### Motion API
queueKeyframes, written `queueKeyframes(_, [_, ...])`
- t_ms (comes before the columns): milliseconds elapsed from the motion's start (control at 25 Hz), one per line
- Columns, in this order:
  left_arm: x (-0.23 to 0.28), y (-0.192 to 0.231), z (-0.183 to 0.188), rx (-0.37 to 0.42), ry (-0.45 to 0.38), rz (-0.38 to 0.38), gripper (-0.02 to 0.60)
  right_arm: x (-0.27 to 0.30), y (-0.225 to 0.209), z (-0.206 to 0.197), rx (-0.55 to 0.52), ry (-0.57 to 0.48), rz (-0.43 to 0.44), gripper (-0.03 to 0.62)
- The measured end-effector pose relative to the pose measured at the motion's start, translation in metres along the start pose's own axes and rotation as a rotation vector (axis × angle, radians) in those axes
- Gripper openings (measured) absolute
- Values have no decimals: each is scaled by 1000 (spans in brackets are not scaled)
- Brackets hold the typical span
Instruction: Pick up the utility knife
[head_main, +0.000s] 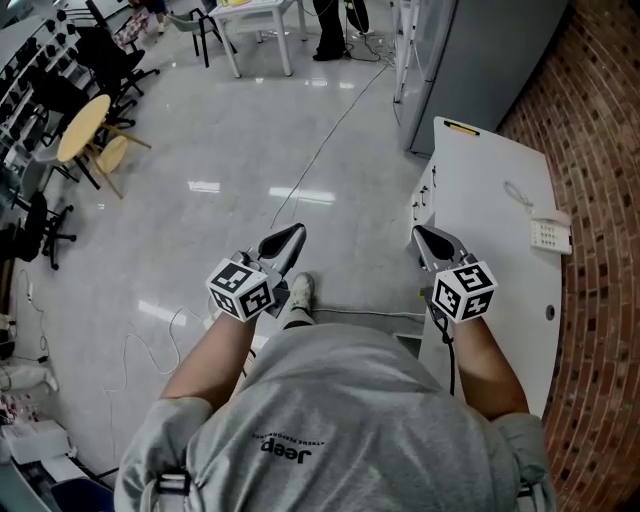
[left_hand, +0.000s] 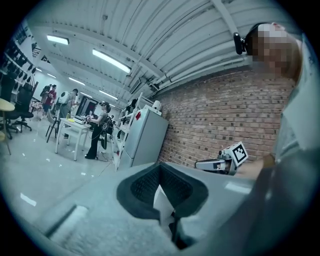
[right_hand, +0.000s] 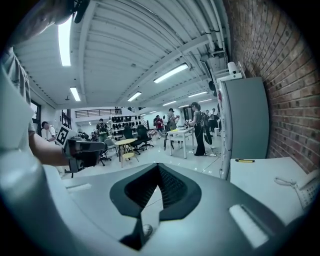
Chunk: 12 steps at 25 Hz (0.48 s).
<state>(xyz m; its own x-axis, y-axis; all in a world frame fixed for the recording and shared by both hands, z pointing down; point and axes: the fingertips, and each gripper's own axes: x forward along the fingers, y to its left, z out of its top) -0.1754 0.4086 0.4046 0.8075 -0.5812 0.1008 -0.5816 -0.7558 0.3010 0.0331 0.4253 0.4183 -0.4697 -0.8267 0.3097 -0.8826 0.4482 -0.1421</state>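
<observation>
Utility knife (head_main: 461, 127): yellow and black, it lies flat at the far end of the white table (head_main: 500, 190), close to the far edge and the left corner. From our right gripper it sits at about 1 o'clock, well apart.
Right gripper (head_main: 424, 236): its jaws are together with the tips meeting, and nothing is between them. It hangs by the table's left edge, at the near end.
Left gripper (head_main: 293, 234): its jaws are closed the same way and hold nothing. It hangs over the glossy floor (head_main: 250, 150), at 9 o'clock of the table.
Step in hand: we judge this to be the approach, since the knife is not yet reached.
Doing it well: we should part the right jaws before we arrive and carry them up the table toward 1 o'clock. We then lower them across the knife's narrow width near its middle and close squarely, so the handle does not pivot.
Far edge: the knife lies close to the table's end, with a grey cabinet (head_main: 480, 60) just beyond. A forward shove could slide it off, so we come down from above instead of sweeping in.
Power strip (head_main: 549, 234): this white block, a power strip as it looks, lies with its cord (head_main: 518, 195) at 3 o'clock of the right gripper. It is clear of the straight path.
Brick wall (head_main: 600, 150): it closes off the table's right side.
Open room: the tabletop between gripper and knife is bare. The floor toward 9 o'clock is wide, crossed only by a thin cable (head_main: 320, 150).
</observation>
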Motion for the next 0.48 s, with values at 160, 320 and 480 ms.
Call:
queueKeyframes(160, [24,56,11,-4,6,-28,-2,47,-15,16,6,-6,-32,9])
queueKeyframes(320, [61,128,37,7,9,-64,-2,111,-37,44,16,-29,-76,9])
queueKeyframes(480, [102,196,71,19,34,-115,-2,178,-57,80,34,-48,-125,9])
